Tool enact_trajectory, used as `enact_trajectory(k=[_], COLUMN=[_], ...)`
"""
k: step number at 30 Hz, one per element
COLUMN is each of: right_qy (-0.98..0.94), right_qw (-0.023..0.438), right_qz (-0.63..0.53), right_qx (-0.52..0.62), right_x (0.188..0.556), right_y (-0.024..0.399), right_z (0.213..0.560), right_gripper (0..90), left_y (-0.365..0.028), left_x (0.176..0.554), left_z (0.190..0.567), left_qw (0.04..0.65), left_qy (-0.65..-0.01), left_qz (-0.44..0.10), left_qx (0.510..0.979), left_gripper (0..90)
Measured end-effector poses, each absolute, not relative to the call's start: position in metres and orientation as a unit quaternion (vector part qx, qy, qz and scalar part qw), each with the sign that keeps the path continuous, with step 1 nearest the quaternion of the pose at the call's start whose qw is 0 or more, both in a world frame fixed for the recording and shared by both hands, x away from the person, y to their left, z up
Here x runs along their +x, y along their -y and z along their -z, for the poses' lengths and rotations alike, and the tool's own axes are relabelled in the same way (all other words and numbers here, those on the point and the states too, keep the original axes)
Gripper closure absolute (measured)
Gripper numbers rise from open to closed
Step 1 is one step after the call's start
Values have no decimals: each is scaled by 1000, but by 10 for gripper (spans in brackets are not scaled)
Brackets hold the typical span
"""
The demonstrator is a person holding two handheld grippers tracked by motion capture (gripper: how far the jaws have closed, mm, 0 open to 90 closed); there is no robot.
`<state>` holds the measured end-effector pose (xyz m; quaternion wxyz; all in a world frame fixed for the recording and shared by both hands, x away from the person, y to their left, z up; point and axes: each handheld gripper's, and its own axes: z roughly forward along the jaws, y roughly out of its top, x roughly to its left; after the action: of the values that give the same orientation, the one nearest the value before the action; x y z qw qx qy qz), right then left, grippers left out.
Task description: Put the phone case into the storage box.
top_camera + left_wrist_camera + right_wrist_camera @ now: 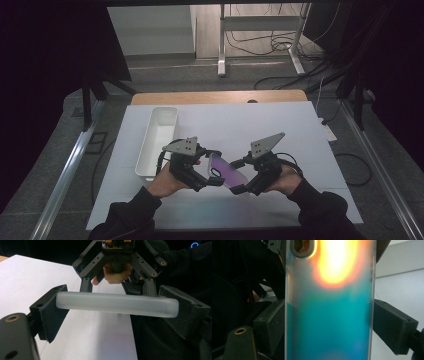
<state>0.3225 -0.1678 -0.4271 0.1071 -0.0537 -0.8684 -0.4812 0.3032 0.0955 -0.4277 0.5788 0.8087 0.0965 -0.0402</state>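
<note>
1. Two grippers are seen low in the middle of the high view, with a phone case [227,172] held between them above the white table cover [280,125].
2. The left gripper [216,179] is placed at the lower left end of the case, and in the left gripper view the frosted edge of the case [117,304] is spanned from one black jaw to the other, both jaws touching its ends.
3. The right gripper [239,176] is set at the lower right end, and in the right gripper view the iridescent back of the case [329,312] is pinched by its long sides between the two jaws.
4. A camera cut-out [302,247] is shown at the upper left of that view.
5. A white tray [157,142] is seen left of centre in the high view, just beside the left hand [162,184] and apart from the case.
</note>
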Motion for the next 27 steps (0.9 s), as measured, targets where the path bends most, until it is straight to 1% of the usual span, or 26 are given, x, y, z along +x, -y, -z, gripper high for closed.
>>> enact_trajectory(k=[6, 18, 27], right_qy=[868, 866, 859], right_qw=[107, 95, 113], right_qz=[483, 490, 498], right_qx=[-53, -39, -44], right_x=[323, 322, 323], right_y=[169, 169, 170], right_z=[429, 430, 429], right_gripper=[170, 168, 172], left_y=[-96, -96, -98], left_x=[306, 306, 307], left_z=[427, 423, 424], left_qw=[574, 582, 599], left_qy=[-106, -110, -109], left_qz=[60, 74, 82], left_qx=[810, 802, 789], left_gripper=[148, 175, 169])
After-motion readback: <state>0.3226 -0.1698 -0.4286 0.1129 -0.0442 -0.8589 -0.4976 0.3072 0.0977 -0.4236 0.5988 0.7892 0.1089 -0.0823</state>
